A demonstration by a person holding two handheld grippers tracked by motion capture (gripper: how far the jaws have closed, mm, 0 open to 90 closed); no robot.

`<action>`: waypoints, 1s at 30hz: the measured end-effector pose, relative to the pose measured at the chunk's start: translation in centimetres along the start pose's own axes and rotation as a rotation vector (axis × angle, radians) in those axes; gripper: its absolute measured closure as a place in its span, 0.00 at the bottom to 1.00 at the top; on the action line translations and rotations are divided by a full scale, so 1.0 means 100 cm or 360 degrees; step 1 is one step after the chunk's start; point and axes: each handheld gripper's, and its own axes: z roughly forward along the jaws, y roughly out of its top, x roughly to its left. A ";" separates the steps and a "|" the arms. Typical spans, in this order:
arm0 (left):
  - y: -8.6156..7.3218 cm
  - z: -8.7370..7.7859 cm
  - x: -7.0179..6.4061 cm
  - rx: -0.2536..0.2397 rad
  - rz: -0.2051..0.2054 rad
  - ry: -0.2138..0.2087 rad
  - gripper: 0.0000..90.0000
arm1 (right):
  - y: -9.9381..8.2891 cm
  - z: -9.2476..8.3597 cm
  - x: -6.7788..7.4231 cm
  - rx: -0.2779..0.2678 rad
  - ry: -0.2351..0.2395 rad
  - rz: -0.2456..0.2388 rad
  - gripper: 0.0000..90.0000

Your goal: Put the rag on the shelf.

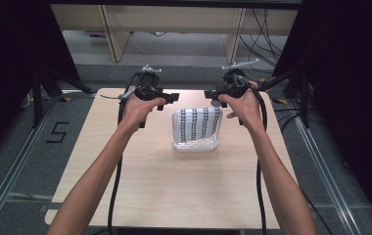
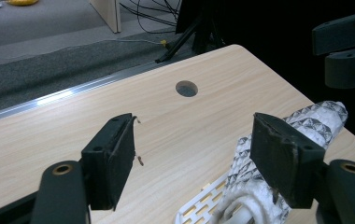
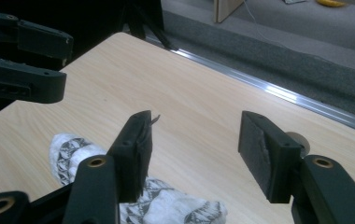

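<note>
Left claw (image 1: 170, 96): held up over the far part of the table (image 1: 174, 196), jaws spread wide, nothing between the pads. In its own view there's just bare wood in the gap.
Right claw (image 1: 212, 94): same deal, jaws apart and empty, facing the left one across a small gap, above the far edge of the cloth.
Patterned cloth (image 1: 197, 122): white with a dark geometric print, draped over a white slotted tray (image 1: 196, 146) around the middle of the table, slightly toward the far side. Neither claw touches it.
Table hole (image 2: 186, 88): round cutout in the wood, well beyond the cloth in the left gripper view.
Hands: both grip the claw handles, forearms coming in from the near edge.
</note>
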 end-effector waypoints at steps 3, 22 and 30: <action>-0.001 -0.002 0.001 0.0010 -0.0001 0.0009 0.32 | -0.002 -0.001 0.001 -0.0024 -0.0004 -0.0022 0.47; -0.010 -0.014 0.001 -0.0005 0.0006 0.0018 0.29 | -0.009 -0.009 0.012 -0.0044 0.0017 -0.0022 0.37; -0.016 -0.014 -0.002 -0.0009 0.0007 -0.0017 0.28 | -0.018 -0.016 0.021 -0.0047 0.0028 -0.0063 0.36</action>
